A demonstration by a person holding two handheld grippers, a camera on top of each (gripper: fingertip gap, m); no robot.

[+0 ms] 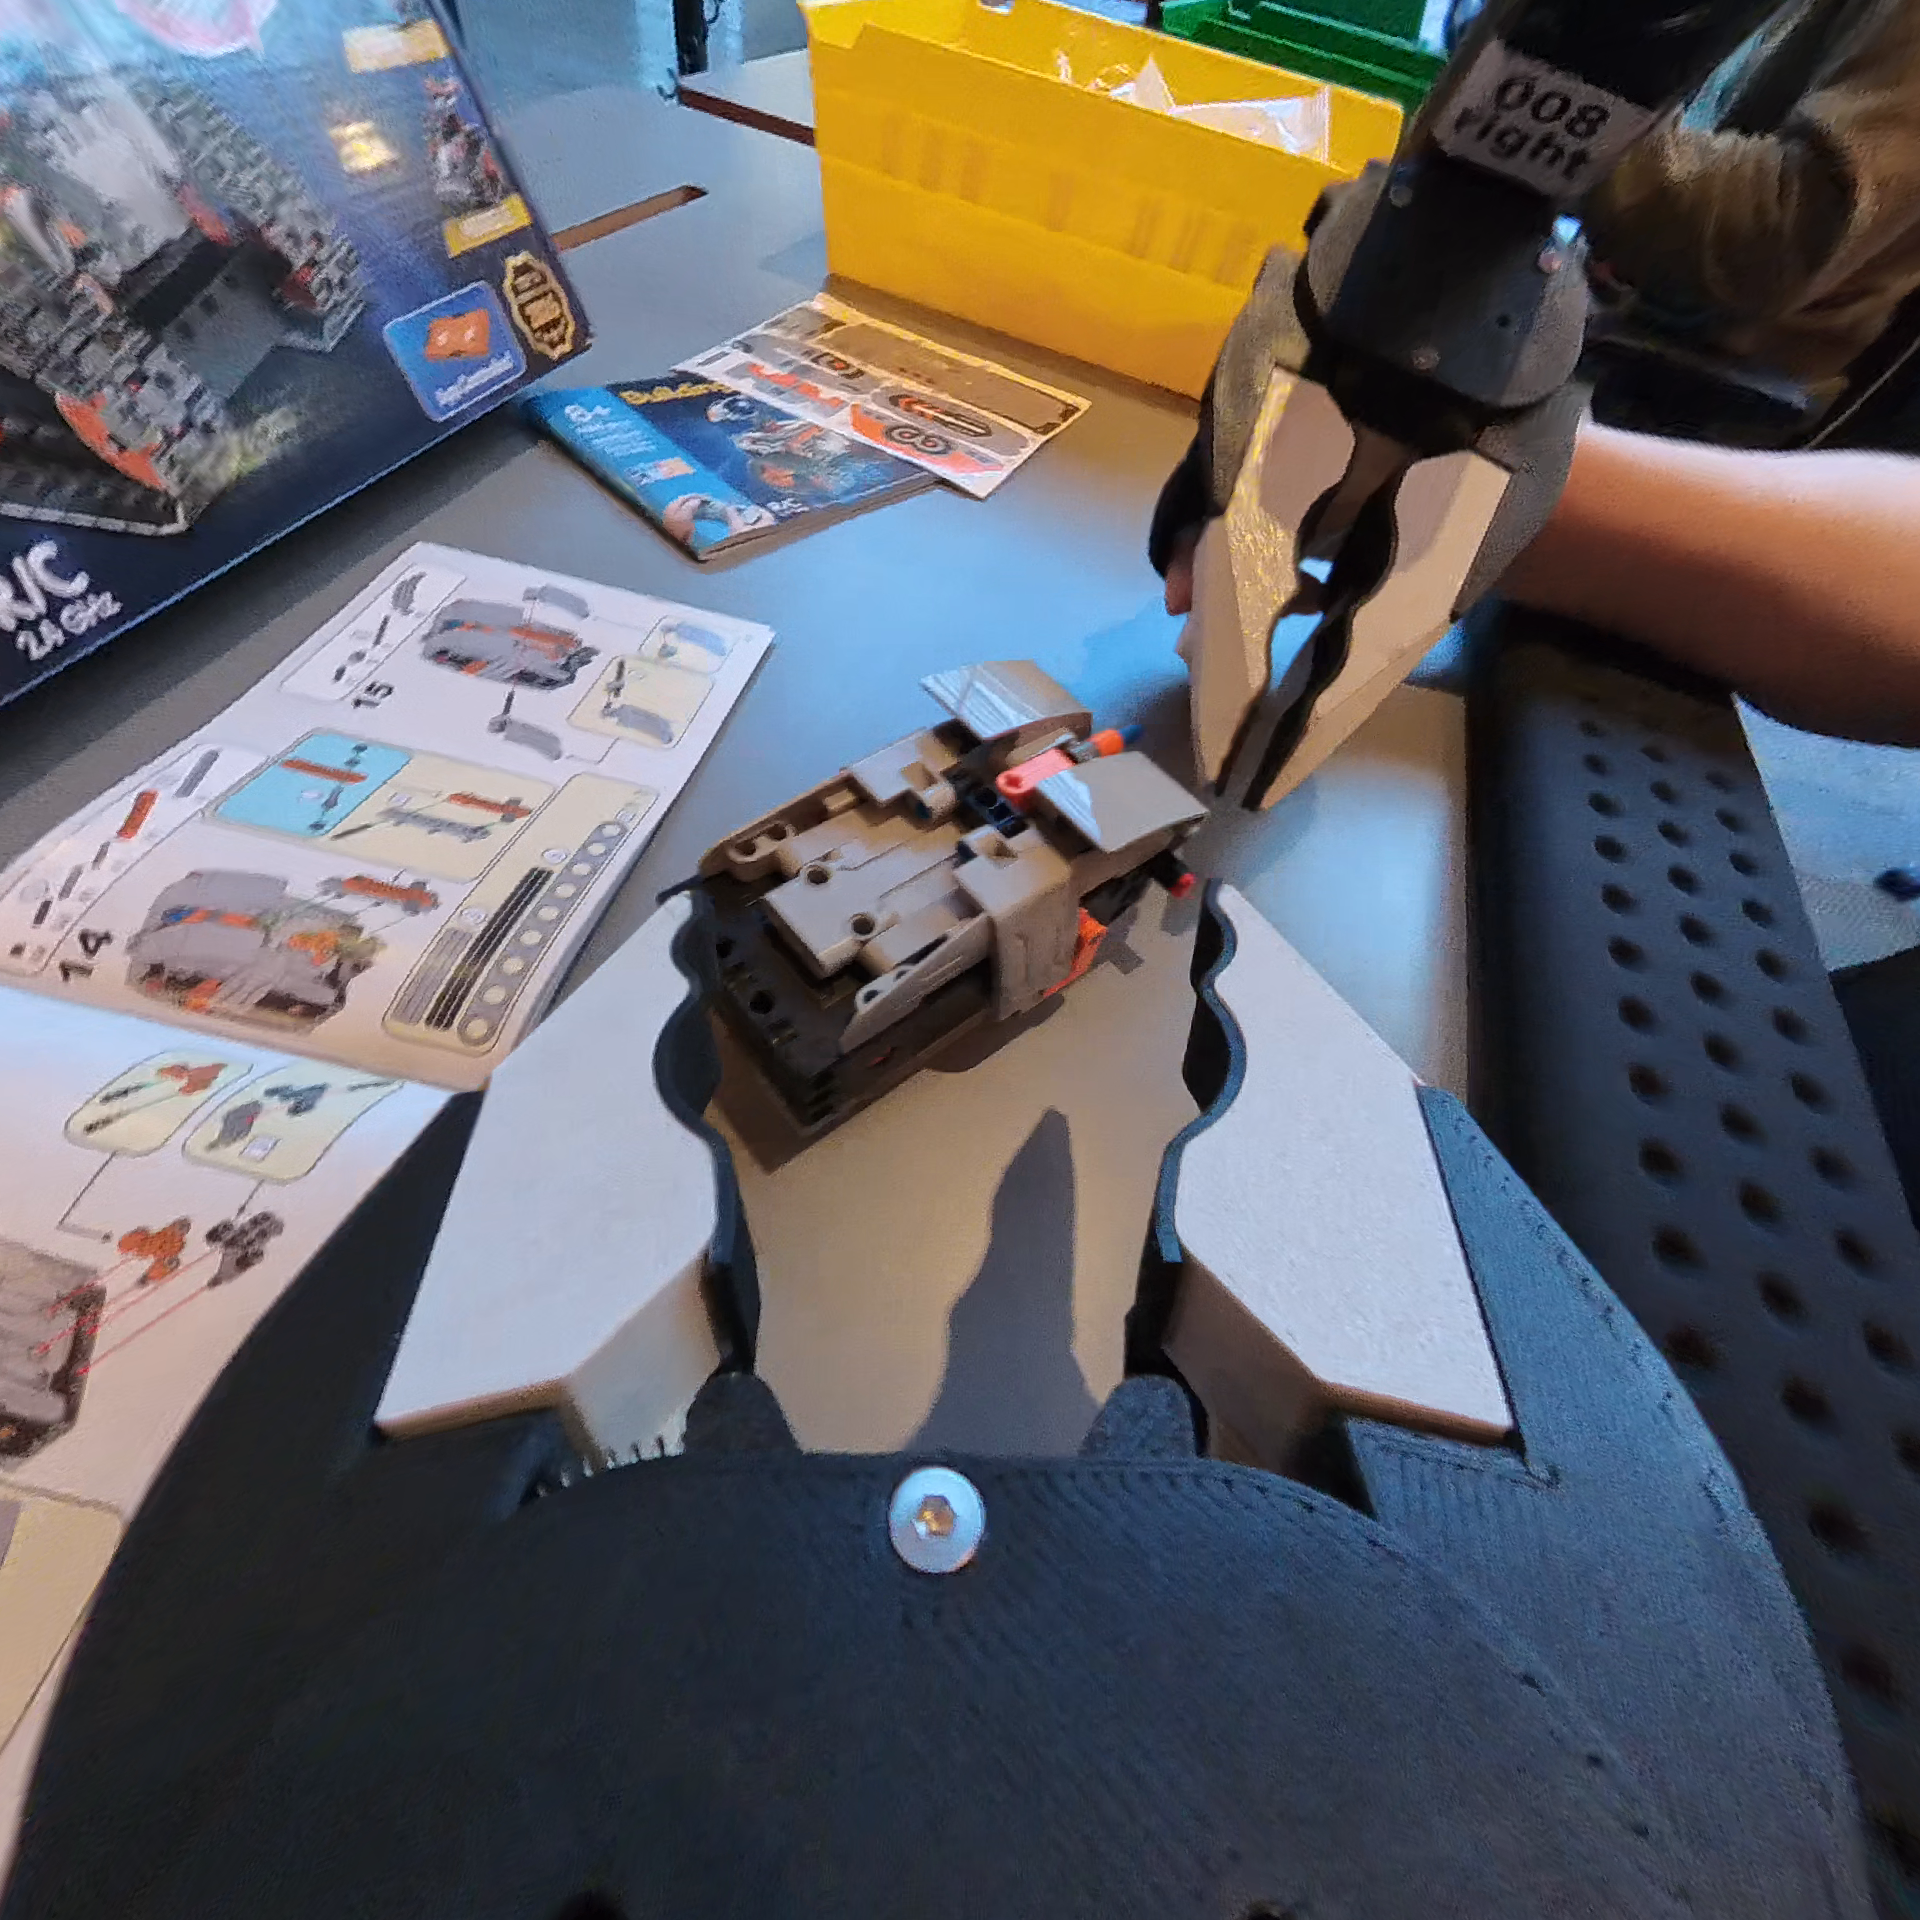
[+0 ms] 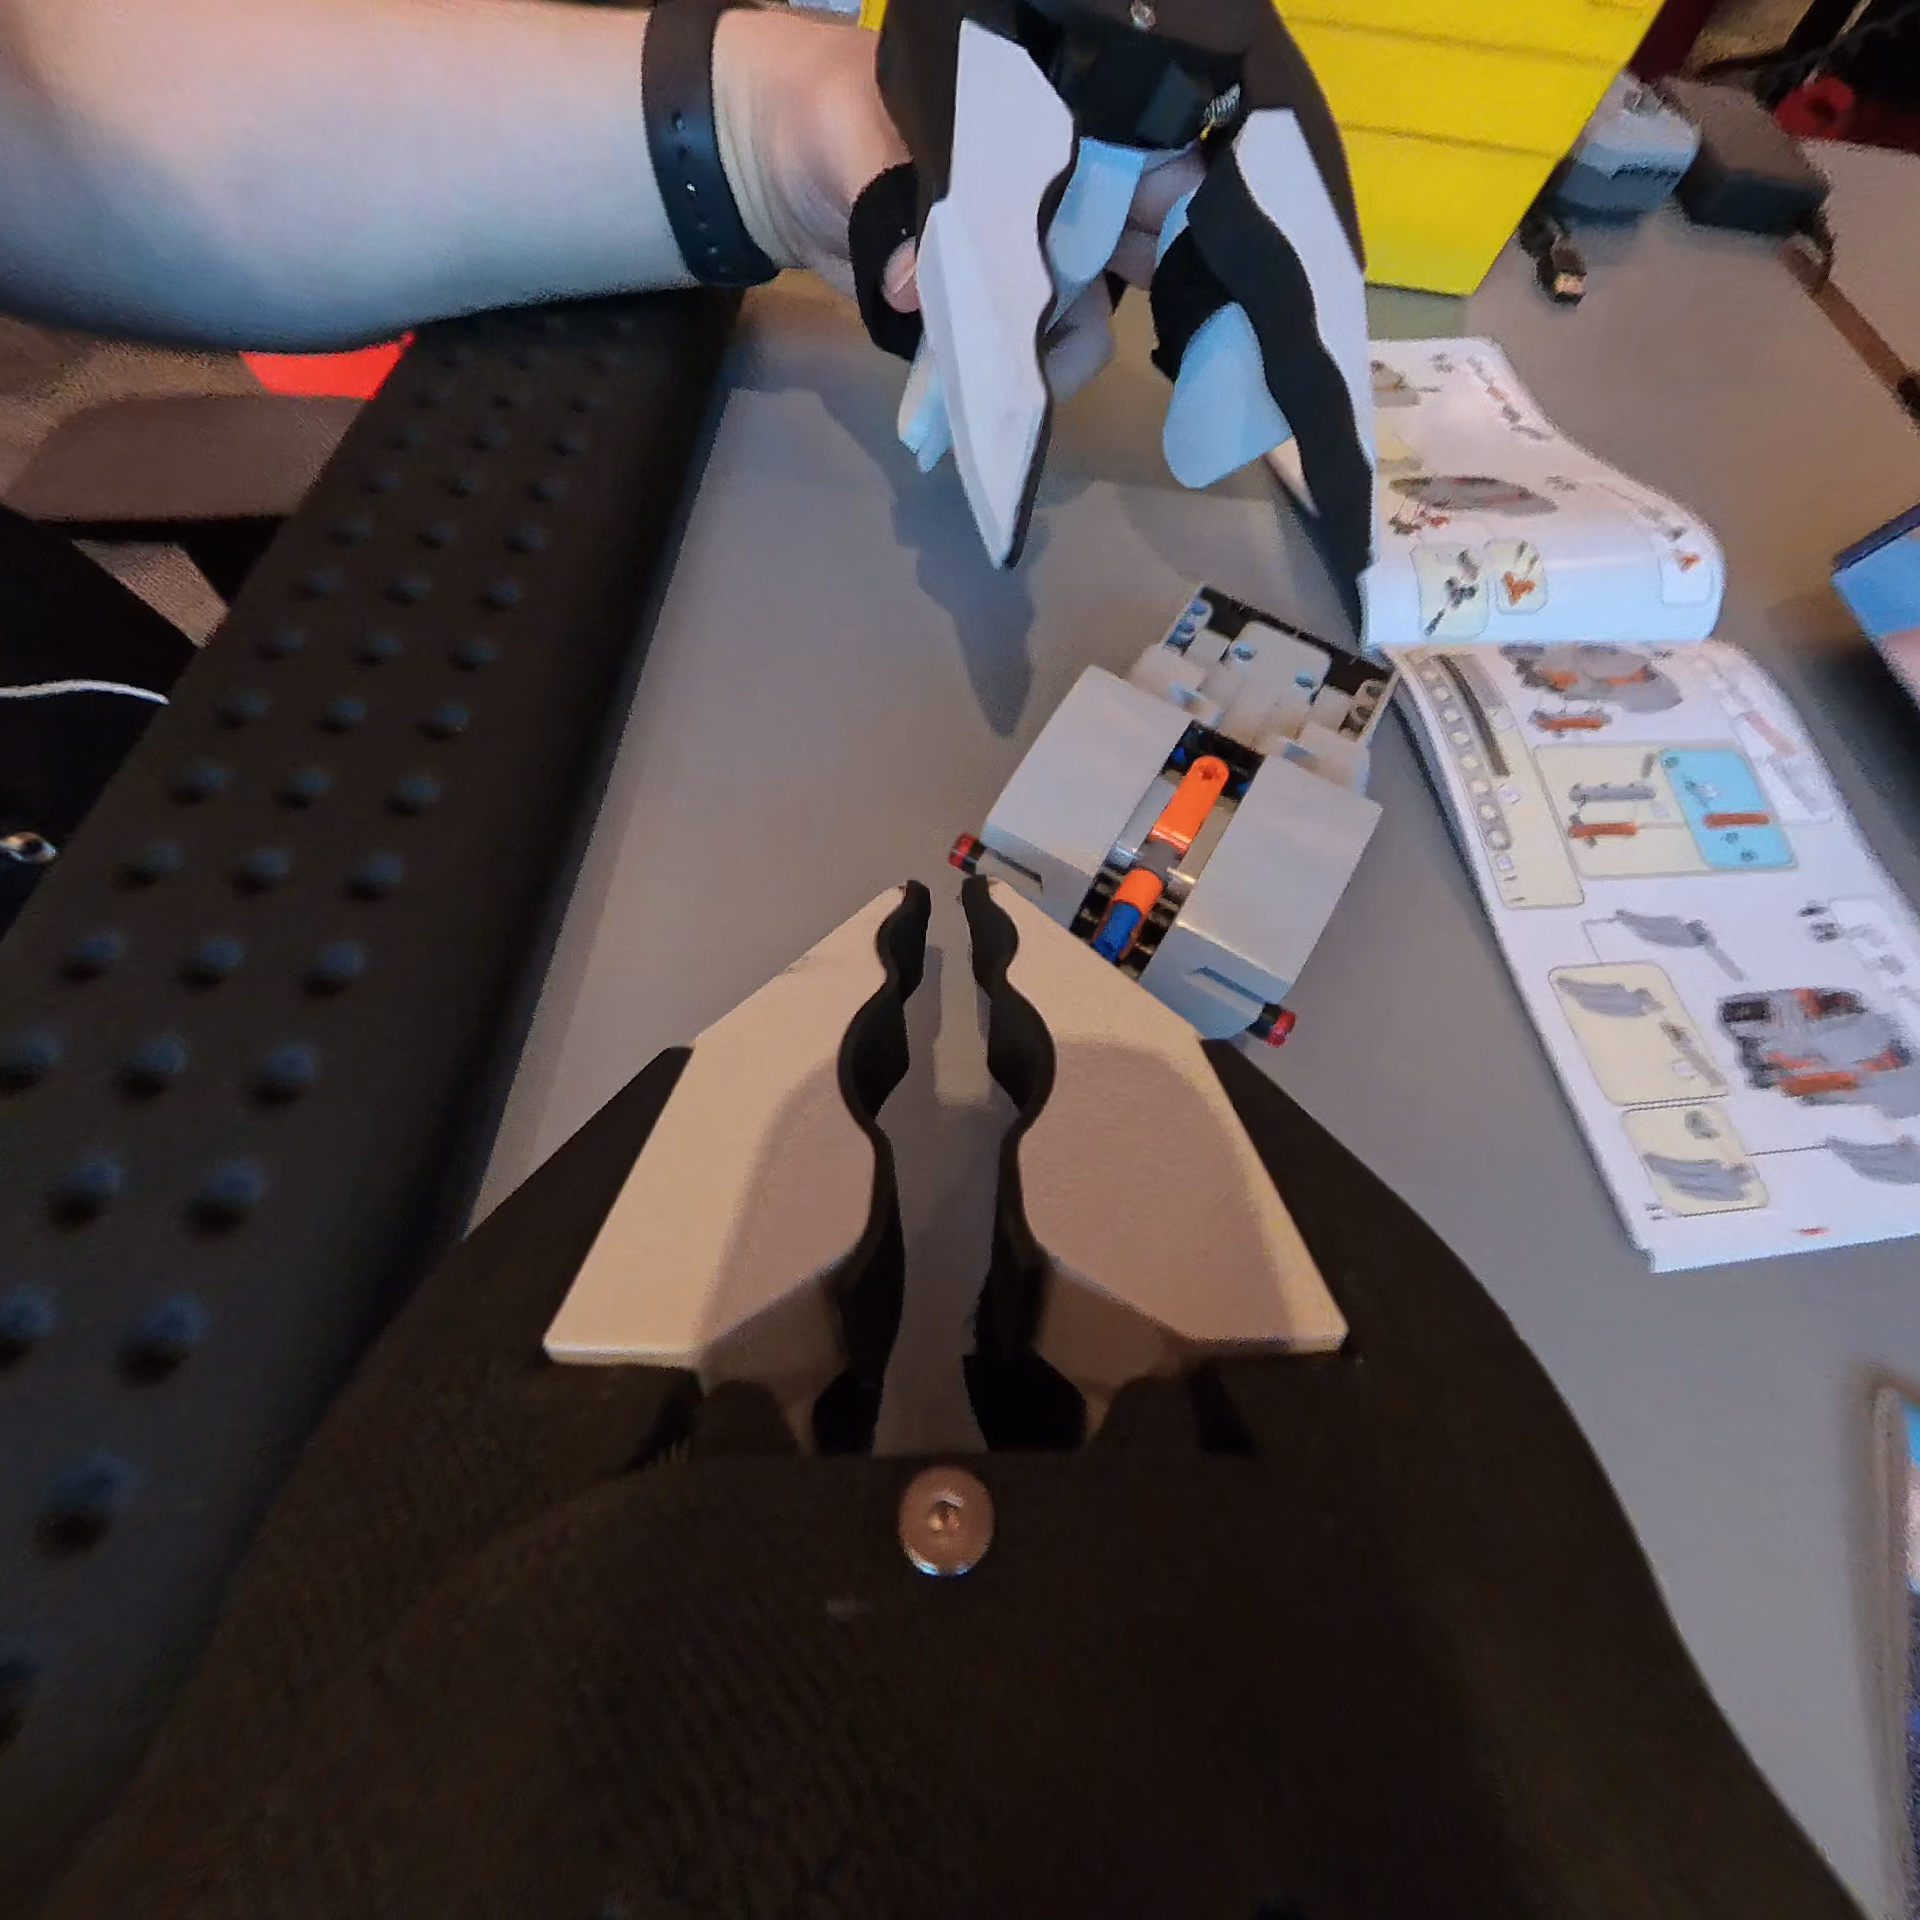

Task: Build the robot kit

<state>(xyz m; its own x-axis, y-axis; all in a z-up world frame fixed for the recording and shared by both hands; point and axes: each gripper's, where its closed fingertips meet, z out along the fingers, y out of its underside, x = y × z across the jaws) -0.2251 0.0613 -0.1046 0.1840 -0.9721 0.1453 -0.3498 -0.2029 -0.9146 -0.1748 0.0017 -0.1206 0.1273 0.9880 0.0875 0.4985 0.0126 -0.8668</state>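
Left gripper [image 1: 940,935] is held spread around the near end of the partly built brick vehicle [image 1: 925,914] on the worktop [image 1: 935,613]; right gripper [image 2: 943,896], nearly closed and empty, is poised just beside it, the open instruction booklet [image 1: 343,821] lying alongside.

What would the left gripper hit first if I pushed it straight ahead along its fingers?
Most likely the grey brick-built model: it sits just beyond the open left gripper, roughly centred between the fingers. Exact depth is unclear.
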